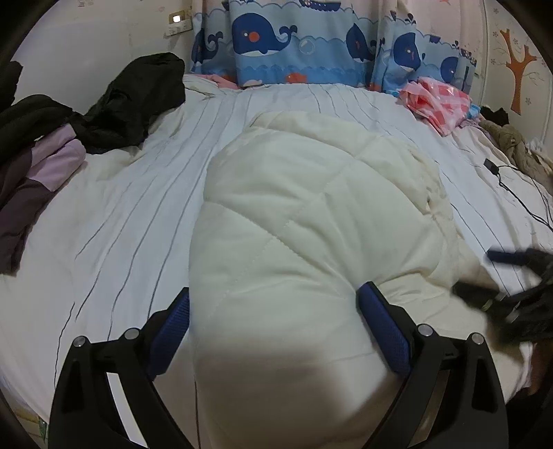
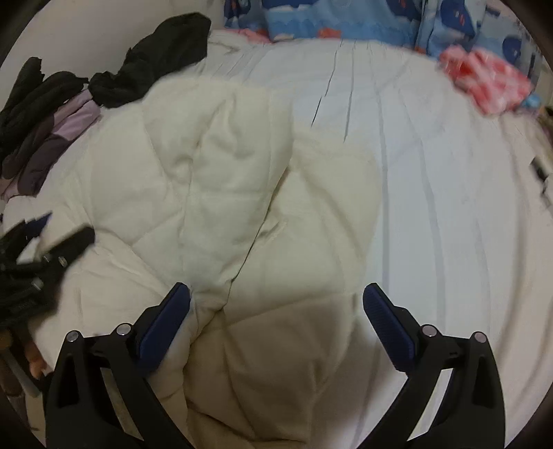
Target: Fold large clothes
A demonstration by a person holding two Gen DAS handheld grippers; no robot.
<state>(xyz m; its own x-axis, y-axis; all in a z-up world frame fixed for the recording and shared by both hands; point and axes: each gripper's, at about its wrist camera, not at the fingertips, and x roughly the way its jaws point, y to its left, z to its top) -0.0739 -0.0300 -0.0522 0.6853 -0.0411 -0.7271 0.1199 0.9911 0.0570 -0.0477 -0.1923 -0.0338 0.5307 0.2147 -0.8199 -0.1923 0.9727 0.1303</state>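
- Left wrist view: left gripper [image 1: 273, 304] at 6 o'clock, jaws wide apart, blue pads [image 1: 383, 331] either side of the cream quilted coat [image 1: 311, 224]; pads look beside the fabric, not pinching it.
- Coat fills centre of view, bulging up from 6 o'clock toward 12, lying on the white striped bedsheet [image 1: 131, 214].
- Right gripper [image 1: 511, 283] blurred at 3-4 o'clock, at coat's right edge; can't tell from here if touching.
- Black clothes [image 1: 138, 100] at 10-11 o'clock w/ purple garment [image 1: 52, 162] at 9, apart from coat.
- Whale-print curtain [image 1: 293, 41] at 12; pink checked cloth [image 1: 439, 100] at 1-2; black cable [image 1: 511, 186] at 3 on sheet.
- Right wrist view: right gripper [image 2: 276, 300] at 6 o'clock, jaws spread wide, nothing clamped; coat [image 2: 214, 193] under and between the pads.
- Coat spreads from 6 o'clock up to abt 10-11, creased down the middle; bare sheet [image 2: 432, 172] on the 1-4 o'clock side.
- Left gripper [image 2: 45, 248] blurred at 9 o'clock over coat's left edge.
- Black clothes [image 2: 155, 58] at 11, purple garment [image 2: 69, 127] at 10, just beside coat's far corner.
- Pink cloth [image 2: 490, 83] at 2, curtain [image 2: 311, 20] at 12.
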